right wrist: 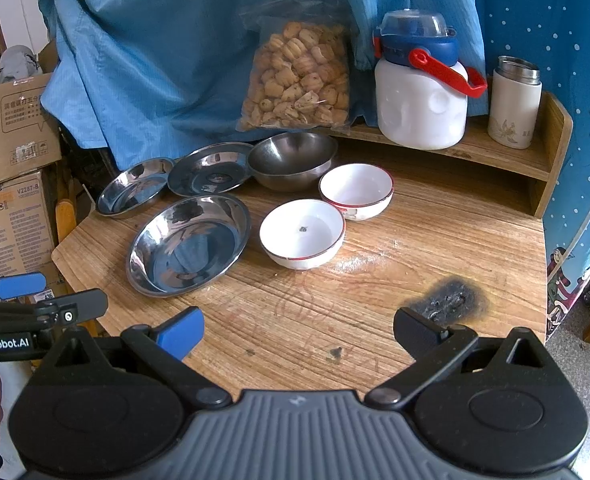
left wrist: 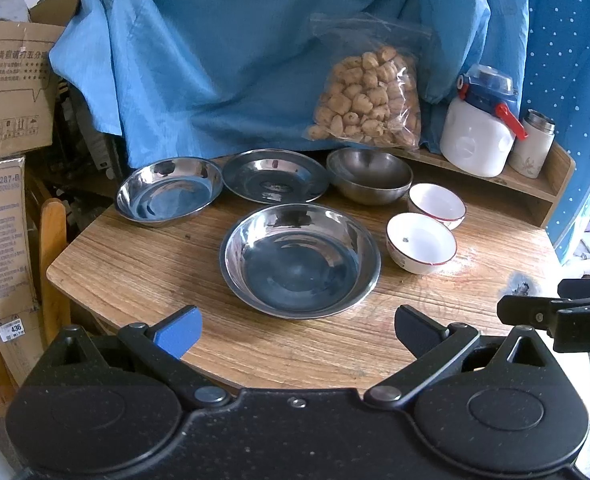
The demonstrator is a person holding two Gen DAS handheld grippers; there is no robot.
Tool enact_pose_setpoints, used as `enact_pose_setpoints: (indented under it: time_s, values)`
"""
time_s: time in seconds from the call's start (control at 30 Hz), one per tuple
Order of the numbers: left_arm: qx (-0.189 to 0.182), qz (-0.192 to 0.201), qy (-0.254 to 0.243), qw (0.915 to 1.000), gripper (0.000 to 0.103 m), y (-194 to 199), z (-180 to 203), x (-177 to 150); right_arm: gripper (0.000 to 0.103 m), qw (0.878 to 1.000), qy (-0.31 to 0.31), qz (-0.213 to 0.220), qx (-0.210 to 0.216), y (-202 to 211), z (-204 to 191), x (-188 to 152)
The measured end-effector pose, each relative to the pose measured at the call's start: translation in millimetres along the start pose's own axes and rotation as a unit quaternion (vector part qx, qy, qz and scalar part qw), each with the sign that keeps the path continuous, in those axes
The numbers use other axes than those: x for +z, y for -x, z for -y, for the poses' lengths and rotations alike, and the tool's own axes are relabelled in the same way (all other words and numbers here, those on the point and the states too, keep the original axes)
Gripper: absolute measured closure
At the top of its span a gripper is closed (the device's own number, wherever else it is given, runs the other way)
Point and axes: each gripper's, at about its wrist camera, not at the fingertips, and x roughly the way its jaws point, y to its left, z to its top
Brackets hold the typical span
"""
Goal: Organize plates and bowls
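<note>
Three steel plates lie on the wooden table point(left wrist: 135, 264): a large near plate point(left wrist: 299, 259) point(right wrist: 189, 243), a far-left plate point(left wrist: 169, 191) point(right wrist: 133, 187) and a flatter middle plate point(left wrist: 275, 176) point(right wrist: 211, 168). Behind them stands a steel bowl point(left wrist: 369, 175) point(right wrist: 293, 160). Two white bowls with red rims sit to the right, a near bowl point(left wrist: 421, 242) point(right wrist: 302, 233) and a far bowl point(left wrist: 437, 205) point(right wrist: 357, 190). My left gripper point(left wrist: 299, 330) hangs open just short of the large plate, holding nothing. My right gripper point(right wrist: 299, 330) is open over bare wood, short of the near white bowl.
A bag of snacks point(left wrist: 369, 98) leans on blue cloth at the back. A white jug with a blue lid point(right wrist: 421, 80) and a white flask point(right wrist: 515, 102) stand on a low wooden shelf point(right wrist: 551, 160). Cardboard boxes point(left wrist: 11, 88) are stacked left. A burn mark point(right wrist: 451, 298) scars the table.
</note>
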Motion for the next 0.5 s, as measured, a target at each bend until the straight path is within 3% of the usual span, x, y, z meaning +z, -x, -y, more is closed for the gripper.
enact_pose_setpoints:
  time_s: [0.5]
  values:
    - [-0.001,-0.002,0.001,1.0000,0.001,-2.9,0.6,0.8,0.000,1.000,0.000,-0.002,0.000,-1.7,-0.1,5.4]
